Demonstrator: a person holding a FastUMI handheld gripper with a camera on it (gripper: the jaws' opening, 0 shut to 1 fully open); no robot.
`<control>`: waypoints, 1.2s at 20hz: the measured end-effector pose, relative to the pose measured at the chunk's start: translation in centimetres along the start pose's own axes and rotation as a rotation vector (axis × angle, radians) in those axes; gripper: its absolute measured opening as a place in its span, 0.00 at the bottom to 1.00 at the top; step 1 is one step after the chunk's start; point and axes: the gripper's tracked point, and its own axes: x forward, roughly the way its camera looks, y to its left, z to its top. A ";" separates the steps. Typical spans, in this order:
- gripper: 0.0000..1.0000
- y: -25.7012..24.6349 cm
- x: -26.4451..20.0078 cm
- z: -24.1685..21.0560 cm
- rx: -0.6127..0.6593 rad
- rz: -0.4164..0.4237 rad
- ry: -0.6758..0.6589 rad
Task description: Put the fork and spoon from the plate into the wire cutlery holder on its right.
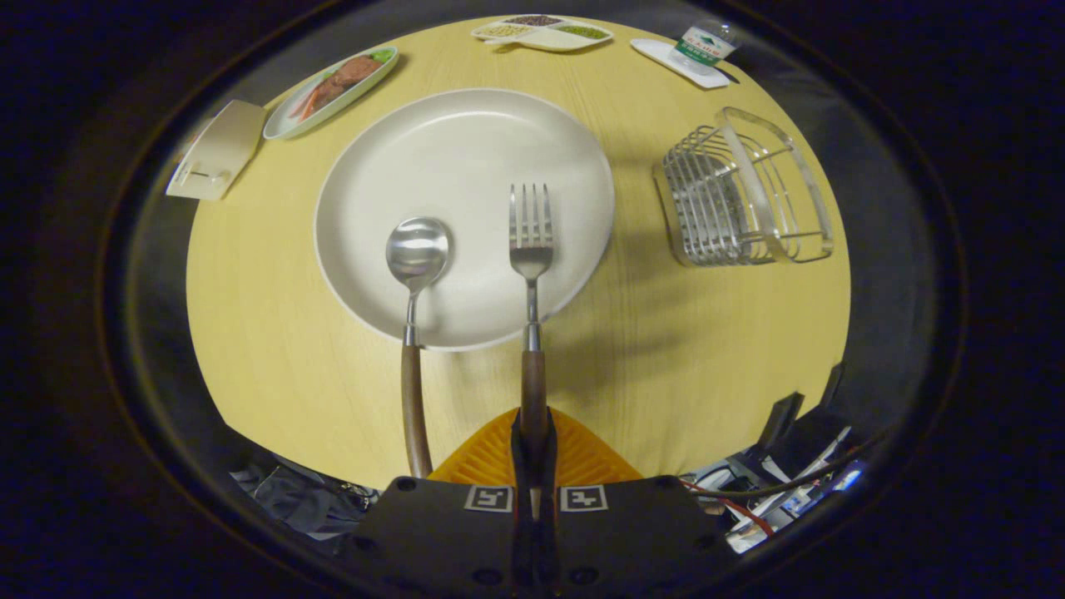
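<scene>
A fork (531,249) with a wooden handle points away from me, its tines over the white plate (466,150). My gripper (533,433) is shut on the fork's handle end, both fingers pressing it. A spoon (414,274) with a wooden handle lies left of the fork, its bowl in the plate and its handle resting across the rim toward me. The wire cutlery holder (740,200) stands on the round wooden table (666,333), to the right of the plate and beyond my fingers.
Beyond the plate stand an oval dish of food (333,87), a divided snack dish (542,32), a cream-coloured holder (215,150) and a small bottle on a white tray (703,46). Cables and gear (782,482) lie below the table's near right edge.
</scene>
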 end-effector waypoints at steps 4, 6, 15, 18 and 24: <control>0.07 -1.1 -4.1 1.1 0.077 0.003 -0.040; 0.07 -1.9 -5.9 1.0 0.116 0.003 -0.031; 0.07 -6.9 -8.6 2.6 0.337 0.055 0.088; 0.07 -7.3 -7.8 3.9 0.397 0.111 0.152; 0.07 -7.2 -5.5 5.4 0.422 0.200 0.282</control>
